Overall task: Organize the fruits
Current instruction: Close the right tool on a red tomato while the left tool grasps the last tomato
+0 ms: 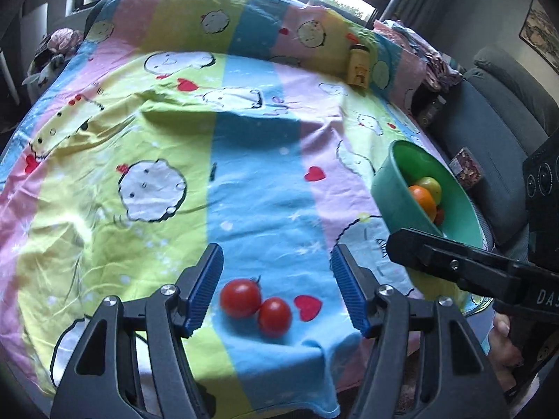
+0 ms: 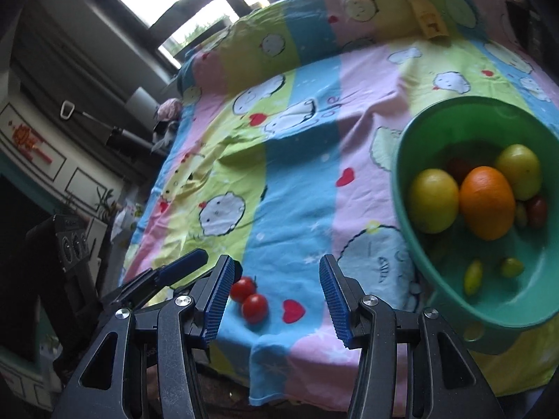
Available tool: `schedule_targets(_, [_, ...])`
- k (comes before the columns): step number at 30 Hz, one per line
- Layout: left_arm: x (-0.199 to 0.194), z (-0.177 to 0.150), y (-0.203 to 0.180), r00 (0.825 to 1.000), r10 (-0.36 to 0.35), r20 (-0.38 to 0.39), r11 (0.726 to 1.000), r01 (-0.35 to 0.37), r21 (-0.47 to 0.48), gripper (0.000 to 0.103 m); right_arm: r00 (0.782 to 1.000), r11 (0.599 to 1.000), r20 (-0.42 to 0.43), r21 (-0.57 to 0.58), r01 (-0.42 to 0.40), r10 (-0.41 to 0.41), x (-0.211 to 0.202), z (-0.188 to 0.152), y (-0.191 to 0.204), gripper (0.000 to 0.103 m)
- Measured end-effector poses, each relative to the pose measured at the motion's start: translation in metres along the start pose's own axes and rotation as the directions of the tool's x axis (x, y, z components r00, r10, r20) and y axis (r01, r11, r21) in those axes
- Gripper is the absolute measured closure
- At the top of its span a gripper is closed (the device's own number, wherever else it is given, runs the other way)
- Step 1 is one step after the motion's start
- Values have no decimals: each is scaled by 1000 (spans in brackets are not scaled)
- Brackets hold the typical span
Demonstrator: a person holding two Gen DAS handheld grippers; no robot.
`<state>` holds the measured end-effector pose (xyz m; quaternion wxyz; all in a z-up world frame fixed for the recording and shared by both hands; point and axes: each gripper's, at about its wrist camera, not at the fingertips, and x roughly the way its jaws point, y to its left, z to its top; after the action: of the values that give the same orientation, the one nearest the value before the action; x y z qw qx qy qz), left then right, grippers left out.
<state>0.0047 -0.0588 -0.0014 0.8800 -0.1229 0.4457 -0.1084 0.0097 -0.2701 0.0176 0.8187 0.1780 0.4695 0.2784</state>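
Two red tomatoes (image 1: 241, 296) (image 1: 275, 316) lie touching on the blue stripe of the cartoon cloth, near the table's front edge. My left gripper (image 1: 276, 249) hovers over them, open, its blue pads on either side of them without touching. To the right stands a green bowl (image 1: 387, 192) holding an orange (image 2: 487, 202), two yellow-green fruits (image 2: 433, 206) and several small tomatoes. My right gripper (image 2: 276, 262) is open with nothing in it, just right of the two tomatoes (image 2: 255, 308) and left of the bowl (image 2: 531, 300). One of its black fingers (image 1: 436, 255) crosses in front of the bowl.
A yellow jar (image 1: 358, 66) stands at the far right of the table. The cloth (image 1: 244, 181) hangs over the front edge. A grey sofa (image 1: 489, 132) is beyond the bowl. A hand (image 1: 499, 345) holds the right gripper. The left gripper's blue finger (image 2: 183, 267) shows beside the right one.
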Motion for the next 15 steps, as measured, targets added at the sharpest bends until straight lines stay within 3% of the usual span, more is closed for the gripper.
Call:
schedule_targets(9, [19, -20, 32, 997, 21, -79, 999, -23, -25, 41, 988, 999, -154, -35, -1, -5, 57, -14, 17, 52])
schedule_targets(15, [22, -24, 40, 994, -32, -101, 999, 30, -28, 50, 981, 1000, -192, 3, -29, 29, 71, -17, 12, 59])
